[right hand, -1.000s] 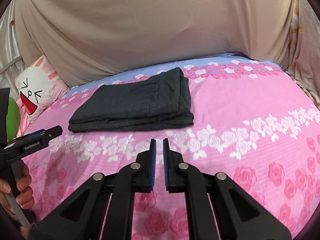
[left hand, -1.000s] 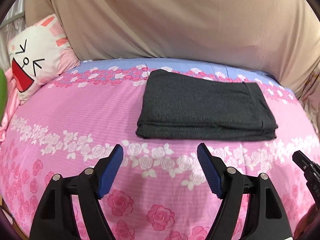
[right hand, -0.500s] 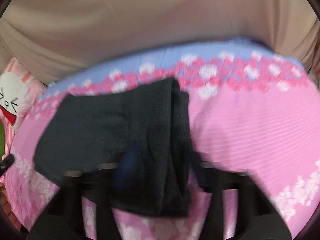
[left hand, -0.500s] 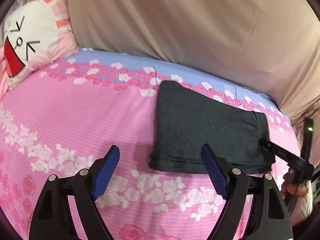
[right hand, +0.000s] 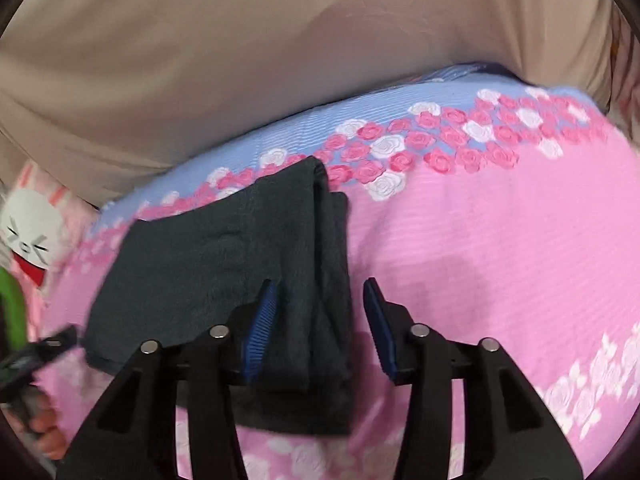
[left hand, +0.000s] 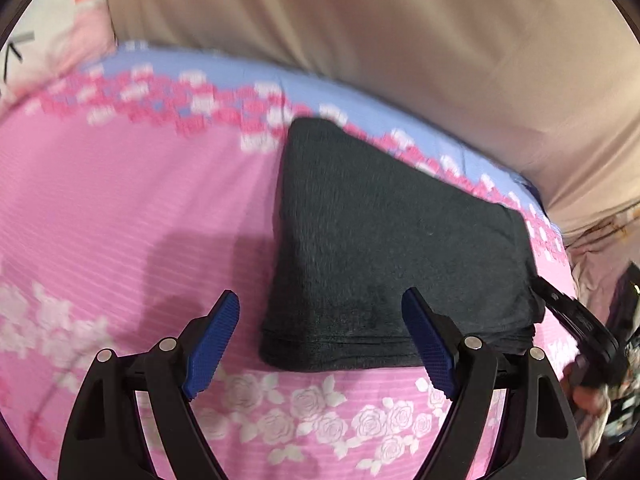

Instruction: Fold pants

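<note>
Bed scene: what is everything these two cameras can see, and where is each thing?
folded pants: one, dark grey, lying on the bed sheet near its far edge
bed sheet: one, pink with rose bands and a blue border, under the pants
bunny pillow: one, white and pink, far left of the bed
cloth backdrop: one, beige, behind the bed
left gripper: one, black with blue pads, open, at the pants' left near corner
right gripper: one, black with blue pads, open, straddling the pants' right edge

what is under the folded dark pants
The folded dark pants lie on the pink rose-print bedsheet, which shows all around them. The sheet directly beneath is covered, so anything there can't be seen.
</note>
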{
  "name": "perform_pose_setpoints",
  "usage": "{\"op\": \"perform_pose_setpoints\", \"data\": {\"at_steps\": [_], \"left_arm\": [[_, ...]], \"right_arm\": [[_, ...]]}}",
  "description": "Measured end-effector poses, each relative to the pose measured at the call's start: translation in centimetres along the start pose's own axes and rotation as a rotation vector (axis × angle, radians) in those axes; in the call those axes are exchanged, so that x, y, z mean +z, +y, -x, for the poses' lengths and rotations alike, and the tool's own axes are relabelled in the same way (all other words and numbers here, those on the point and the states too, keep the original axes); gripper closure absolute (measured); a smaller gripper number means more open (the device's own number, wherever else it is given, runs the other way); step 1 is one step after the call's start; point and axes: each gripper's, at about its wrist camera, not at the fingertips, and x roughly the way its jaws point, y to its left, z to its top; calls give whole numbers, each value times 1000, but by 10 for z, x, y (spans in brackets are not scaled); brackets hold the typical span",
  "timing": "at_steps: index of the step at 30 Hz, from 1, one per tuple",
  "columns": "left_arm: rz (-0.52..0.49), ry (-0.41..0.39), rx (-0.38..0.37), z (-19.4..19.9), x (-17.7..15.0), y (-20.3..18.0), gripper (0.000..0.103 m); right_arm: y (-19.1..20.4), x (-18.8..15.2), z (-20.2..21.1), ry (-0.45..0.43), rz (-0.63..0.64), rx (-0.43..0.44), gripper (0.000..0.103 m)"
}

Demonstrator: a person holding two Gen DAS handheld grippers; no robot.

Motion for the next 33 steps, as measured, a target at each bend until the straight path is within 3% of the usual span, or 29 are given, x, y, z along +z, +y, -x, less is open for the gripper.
{"op": "perform_pose_setpoints", "data": {"at_steps": [2,3,4,5,6,9,13,16,18,20,22,24,29,33], "left_arm": [[43,61,-73,-18,-1,4,24],[52,45,-83,-19,-1,5,28],[43,30,-76,-19,0,4,48],[35,44,-71,-23,2,3,71],[38,45,-89,-24,6,4,78],[12,31,-126,-13,23,-4,84],[-69,-116,-130,41,46,-27,83],[-102,-103,-72,36,42,-22,76],[-124,-51,18,9,29,-16,73],[-121,-6,144,-14,9,-5,70],[-128,-70,145,-4,-9,-1,68],[-155,-118,197,11,-23,-9,64],[-221,-198,230,40,-60,-41,39],[-256,-246,273,51,-92,-59,30]], "right_arm": [[-1,-7,-12,63,-23,56,50],[-2,-10,-21,74,-41,67,49],[-2,-10,-23,64,-40,70,50],[0,-10,-25,59,-30,73,62],[5,-5,-25,50,-20,82,73],[30,12,1,-29,48,88,81],[57,31,46,-167,124,101,81],[46,18,18,-99,146,62,74],[26,-4,-11,-12,104,-42,71],[13,-21,3,-72,49,-11,71],[13,-30,25,-124,51,-31,71],[24,-44,49,-171,88,-48,71],[46,-92,66,-188,143,-131,68],[50,-124,70,-170,147,-139,68]]}}
